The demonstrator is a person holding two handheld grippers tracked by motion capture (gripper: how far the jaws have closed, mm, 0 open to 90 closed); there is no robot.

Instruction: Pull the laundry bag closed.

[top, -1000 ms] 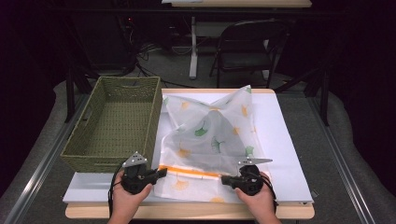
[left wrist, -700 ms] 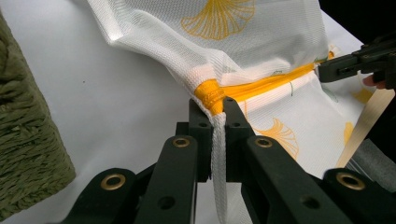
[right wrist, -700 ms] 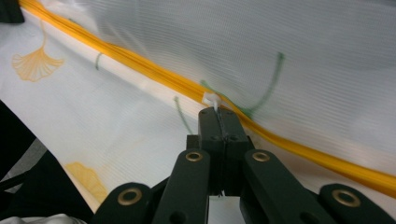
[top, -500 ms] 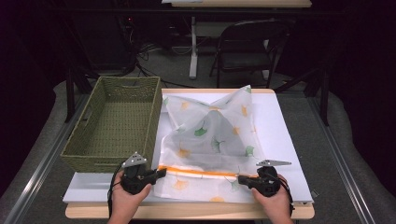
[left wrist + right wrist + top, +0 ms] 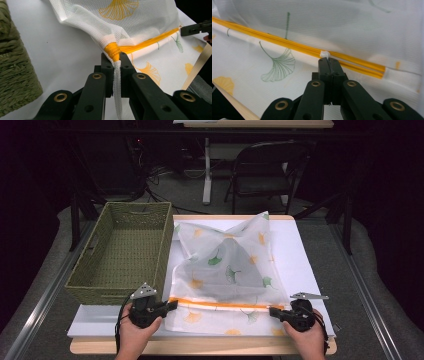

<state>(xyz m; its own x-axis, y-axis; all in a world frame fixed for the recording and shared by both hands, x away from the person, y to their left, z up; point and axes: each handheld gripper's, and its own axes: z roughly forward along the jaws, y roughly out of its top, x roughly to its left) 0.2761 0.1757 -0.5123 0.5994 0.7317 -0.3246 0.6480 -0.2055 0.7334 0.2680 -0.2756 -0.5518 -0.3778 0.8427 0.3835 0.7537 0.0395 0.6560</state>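
A white mesh bag (image 5: 225,270) printed with ginkgo leaves lies on the white board, its orange zipper (image 5: 220,306) running along the near side. My left gripper (image 5: 175,304) is shut on the bag's fabric at the zipper's left end (image 5: 112,50). My right gripper (image 5: 271,310) is shut on the small white zipper pull (image 5: 325,53) near the zipper's right end. In the left gripper view the zipper (image 5: 150,42) stretches away to the right gripper (image 5: 193,28). In the right gripper view the orange zipper (image 5: 287,43) runs off to the left of the jaws.
A green woven basket (image 5: 125,250) stands left of the bag, its wall close beside my left gripper (image 5: 15,62). The white board (image 5: 300,265) covers a wooden table whose front edge (image 5: 200,347) lies just under the hands. A folding chair (image 5: 265,170) stands beyond the table.
My right gripper has slid to the right along the zipper with the pull in it. The left gripper has stayed put, holding the bag's end.
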